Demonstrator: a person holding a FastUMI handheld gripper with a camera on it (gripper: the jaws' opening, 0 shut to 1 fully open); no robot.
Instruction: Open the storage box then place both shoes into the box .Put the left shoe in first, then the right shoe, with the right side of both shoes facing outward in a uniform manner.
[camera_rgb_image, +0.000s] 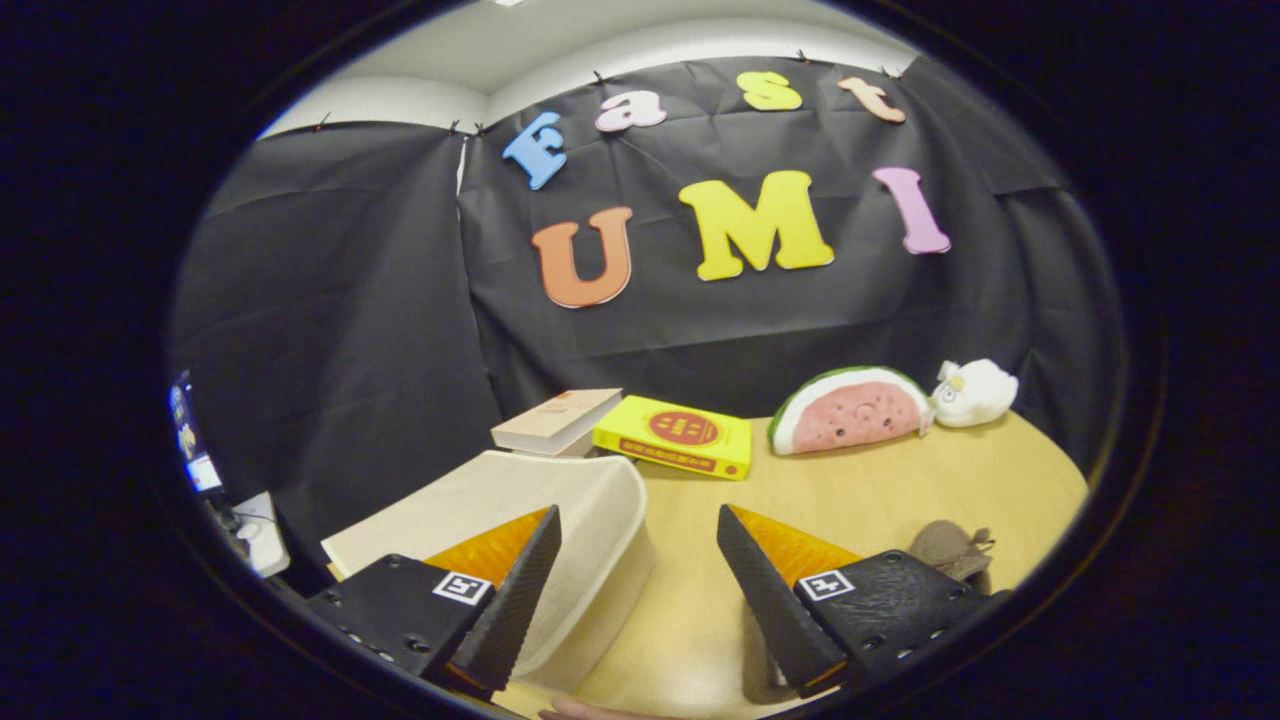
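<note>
Hand-held gripper: black ribbed wedge fingers, orange backs, screwed black mounts with square markers.

Gripper fingers spread, nothing between them; white storage box at left finger — books beyond

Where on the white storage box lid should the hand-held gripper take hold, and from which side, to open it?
Probably the lid's rounded front rim, where the white storage box curves down toward the wooden table. Come from the front, slightly above: the hand-held gripper is open, its left finger already over the lid and the right one over the bare table, so the rim lies between them.
</note>
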